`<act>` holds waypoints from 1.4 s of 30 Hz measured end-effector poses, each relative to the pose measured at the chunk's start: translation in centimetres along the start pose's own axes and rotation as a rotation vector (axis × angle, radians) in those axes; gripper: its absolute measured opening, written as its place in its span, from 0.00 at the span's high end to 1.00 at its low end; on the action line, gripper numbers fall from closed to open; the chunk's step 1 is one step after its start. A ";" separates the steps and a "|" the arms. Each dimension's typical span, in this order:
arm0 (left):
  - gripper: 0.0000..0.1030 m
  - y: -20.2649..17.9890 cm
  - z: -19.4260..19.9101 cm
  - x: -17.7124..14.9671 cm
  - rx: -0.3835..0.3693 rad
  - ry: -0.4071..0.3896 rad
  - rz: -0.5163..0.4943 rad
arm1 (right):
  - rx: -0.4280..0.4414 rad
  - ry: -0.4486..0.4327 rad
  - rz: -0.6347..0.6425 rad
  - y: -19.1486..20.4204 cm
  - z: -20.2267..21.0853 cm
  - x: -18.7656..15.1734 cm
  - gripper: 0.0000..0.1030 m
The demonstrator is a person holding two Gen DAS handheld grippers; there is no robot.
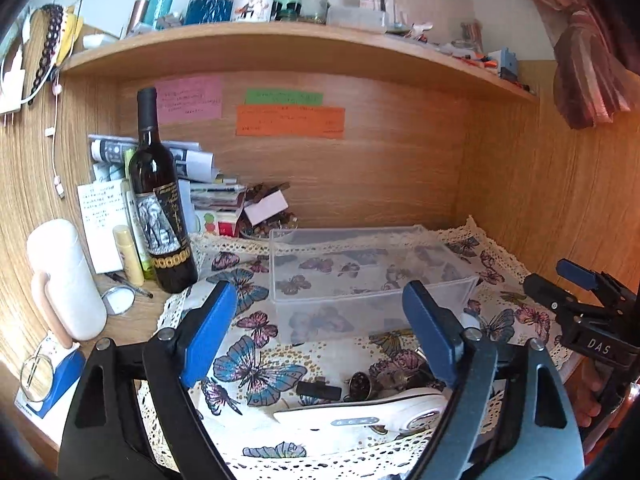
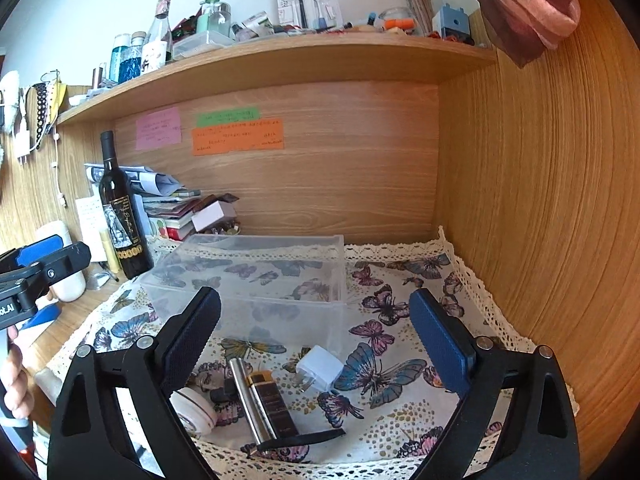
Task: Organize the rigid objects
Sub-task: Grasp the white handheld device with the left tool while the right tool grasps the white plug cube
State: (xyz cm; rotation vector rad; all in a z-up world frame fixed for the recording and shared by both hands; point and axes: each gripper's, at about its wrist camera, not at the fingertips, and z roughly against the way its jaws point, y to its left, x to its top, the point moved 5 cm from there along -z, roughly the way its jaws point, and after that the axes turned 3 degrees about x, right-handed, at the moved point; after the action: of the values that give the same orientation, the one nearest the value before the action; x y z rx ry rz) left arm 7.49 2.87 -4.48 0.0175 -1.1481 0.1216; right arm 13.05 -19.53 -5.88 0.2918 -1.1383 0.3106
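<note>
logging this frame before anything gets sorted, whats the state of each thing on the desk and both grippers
clear plastic bin: upright, lidless, empty
wine bottle: upright, capped
white wall plug: on its side, loose on the cloth
silver tube: lying flat by the dark lighter
white handheld device: lying flat
left gripper: open, nothing between the pads
right gripper: open, nothing held

The right gripper (image 2: 316, 324) hangs over the butterfly cloth (image 2: 404, 280) on the worktop, jaws wide apart with nothing between them. Below lie a white plug adapter (image 2: 320, 372), a silver tube (image 2: 248, 396), a dark gold-capped case (image 2: 272, 400) touching the tube, and a white device (image 2: 192, 410). Behind them stands a clear plastic box (image 2: 256, 276), a wine bottle (image 2: 120, 216) to its left. The left gripper (image 2: 48, 260) shows at the left edge
</note>
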 end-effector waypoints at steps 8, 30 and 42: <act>0.20 -0.8 -3.0 -4.8 -0.069 0.193 0.004 | 0.015 0.133 -0.016 -1.2 -1.7 -3.0 0.32; 0.10 -6.0 -4.9 -9.9 -0.197 0.340 -0.268 | 0.062 0.295 -0.009 -1.8 -5.4 -5.6 0.33; 0.45 -6.0 -5.9 -9.2 -0.240 0.359 -0.259 | 0.076 0.388 -0.029 -1.8 -9.2 -5.4 0.33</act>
State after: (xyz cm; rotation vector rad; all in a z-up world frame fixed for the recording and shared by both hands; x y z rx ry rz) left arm 9.79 -3.40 -14.95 -0.0662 -0.7869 -0.2364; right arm 19.39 -18.19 -14.61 0.2989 -0.7404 0.3674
